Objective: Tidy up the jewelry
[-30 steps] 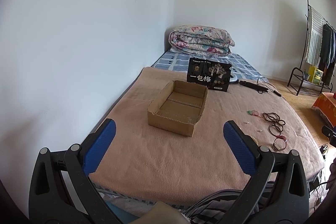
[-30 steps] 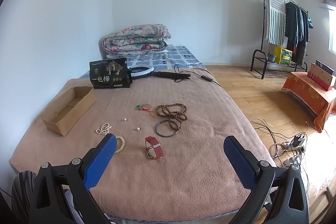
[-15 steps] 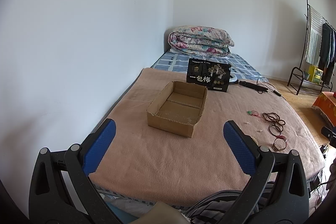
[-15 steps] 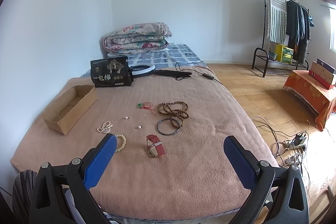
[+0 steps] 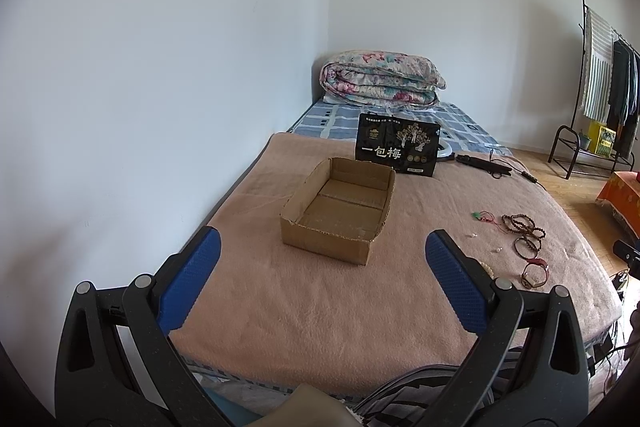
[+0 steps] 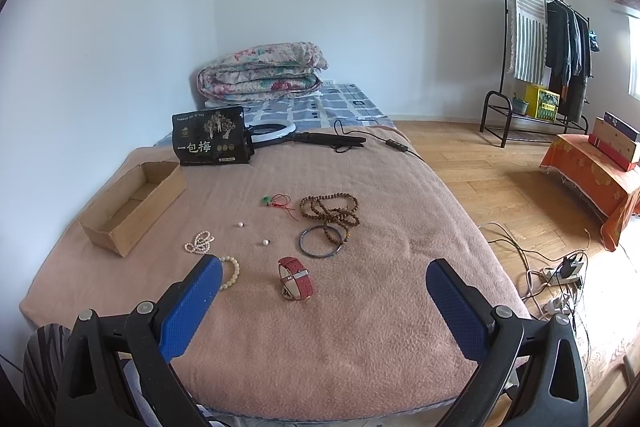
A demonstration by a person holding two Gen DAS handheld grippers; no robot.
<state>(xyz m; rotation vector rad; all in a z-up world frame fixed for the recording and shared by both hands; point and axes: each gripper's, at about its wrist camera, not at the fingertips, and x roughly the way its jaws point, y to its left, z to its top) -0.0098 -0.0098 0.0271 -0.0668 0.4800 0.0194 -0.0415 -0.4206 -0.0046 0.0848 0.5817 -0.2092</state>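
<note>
Above the blanket [image 6: 360, 327], both grippers' jaws spread.

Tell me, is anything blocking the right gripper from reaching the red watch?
No, nothing visible does. The right gripper is open just short of the red watch, with only bare blanket between them.

walls: plain white [image 6: 360, 7] | floor: wood boards [image 6: 480, 163] | clothes rack [image 6: 532, 39] far right | window [image 6: 634, 55] bright
</note>
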